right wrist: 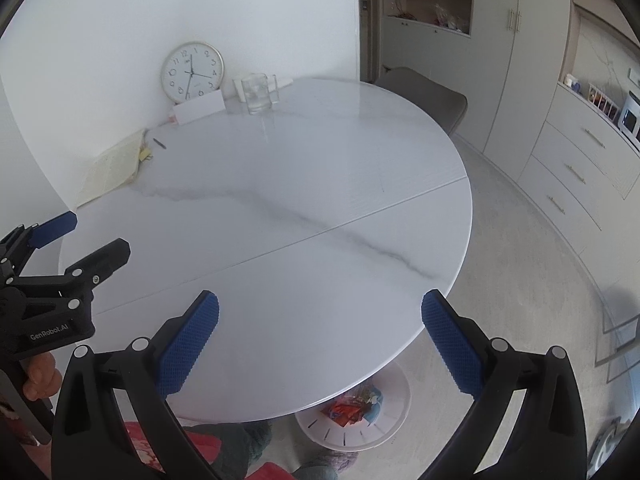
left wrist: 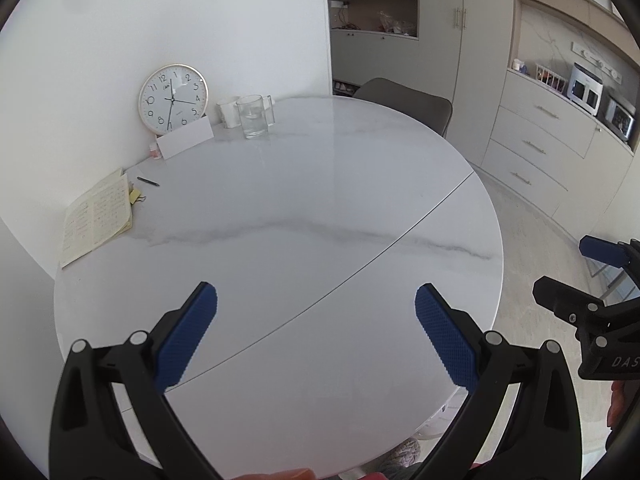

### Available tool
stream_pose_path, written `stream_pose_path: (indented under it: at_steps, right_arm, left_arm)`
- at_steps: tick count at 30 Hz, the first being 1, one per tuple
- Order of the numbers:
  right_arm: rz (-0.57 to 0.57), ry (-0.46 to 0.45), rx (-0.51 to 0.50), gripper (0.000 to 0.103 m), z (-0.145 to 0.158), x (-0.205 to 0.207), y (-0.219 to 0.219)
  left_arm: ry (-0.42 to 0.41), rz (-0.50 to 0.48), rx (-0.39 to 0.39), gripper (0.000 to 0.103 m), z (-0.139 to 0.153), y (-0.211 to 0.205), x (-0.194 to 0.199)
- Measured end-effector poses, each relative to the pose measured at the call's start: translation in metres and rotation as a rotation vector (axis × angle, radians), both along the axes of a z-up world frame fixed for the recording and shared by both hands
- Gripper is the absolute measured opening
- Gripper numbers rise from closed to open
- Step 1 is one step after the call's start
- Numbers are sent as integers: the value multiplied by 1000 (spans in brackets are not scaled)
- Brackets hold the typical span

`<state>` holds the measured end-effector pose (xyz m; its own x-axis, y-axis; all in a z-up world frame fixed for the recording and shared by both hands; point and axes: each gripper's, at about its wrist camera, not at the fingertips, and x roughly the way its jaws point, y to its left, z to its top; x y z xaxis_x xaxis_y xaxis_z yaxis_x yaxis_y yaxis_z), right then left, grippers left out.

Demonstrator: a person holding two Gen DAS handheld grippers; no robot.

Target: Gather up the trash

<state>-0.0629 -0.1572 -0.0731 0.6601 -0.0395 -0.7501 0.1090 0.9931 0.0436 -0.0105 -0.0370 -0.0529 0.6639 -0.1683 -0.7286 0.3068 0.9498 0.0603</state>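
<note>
Trash (right wrist: 352,406): crumpled colourful wrappers in a white round slotted bin (right wrist: 384,428) on the floor under the table's near right edge. Left gripper (left wrist: 316,330) and right gripper (right wrist: 320,336) both hover over the near tabletop, jaws spread wide, nothing held; blue knurled pads, black frames. Table (left wrist: 320,208): round, glossy white marble, grey vein, one seam. Far left: one clock (left wrist: 173,99), one glass (left wrist: 252,117), one open notebook (left wrist: 98,218), one pen (left wrist: 148,181).

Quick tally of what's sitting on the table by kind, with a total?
Clock: 1
White card: 1
Clear glass: 1
White mug: 1
Open notebook: 1
Pen: 1
Yellow notes: 1
Total: 7
</note>
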Motion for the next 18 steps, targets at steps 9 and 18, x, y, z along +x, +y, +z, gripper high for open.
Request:
stream_pose_path:
  at_steps: [9, 18]
  right_arm:
    - [19, -2, 7, 101, 2, -3, -4]
    - [20, 14, 10, 101, -2, -2, 0]
  left_arm:
    - [4, 50, -5, 95, 0, 3, -7]
    - [17, 60, -5, 95, -2, 6, -3]
